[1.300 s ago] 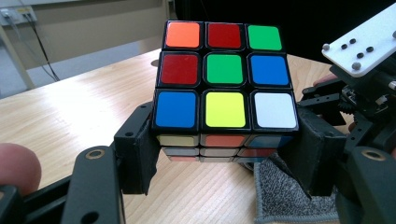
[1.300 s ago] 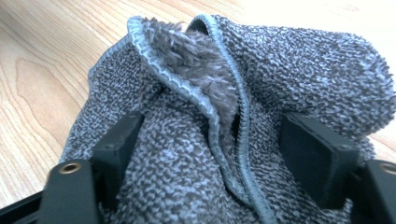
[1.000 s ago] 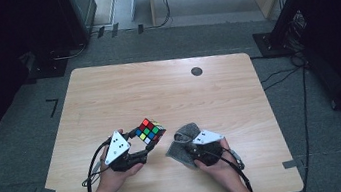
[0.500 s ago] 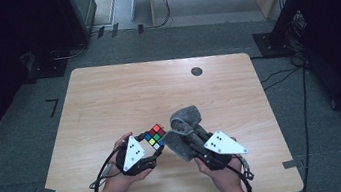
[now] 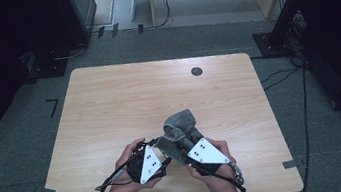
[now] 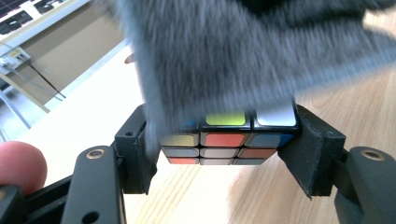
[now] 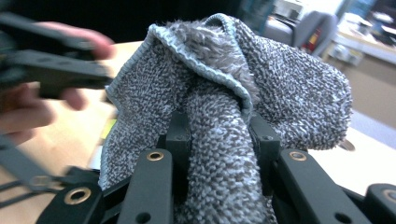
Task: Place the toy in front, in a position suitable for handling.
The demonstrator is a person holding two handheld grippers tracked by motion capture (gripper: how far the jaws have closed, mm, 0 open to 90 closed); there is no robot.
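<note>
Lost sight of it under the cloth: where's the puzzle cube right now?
The puzzle cube sits clamped between the left tongs, in the left gripper view, with the grey cloth held by the right tongs draped over its top.

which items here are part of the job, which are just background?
In the job:
- puzzle cube, clamped in the left gripper
- grey cloth, pinched in the right gripper and draped over the cube

Just around:
- black round spot on the table
- tape marks at the table's near edge
</note>
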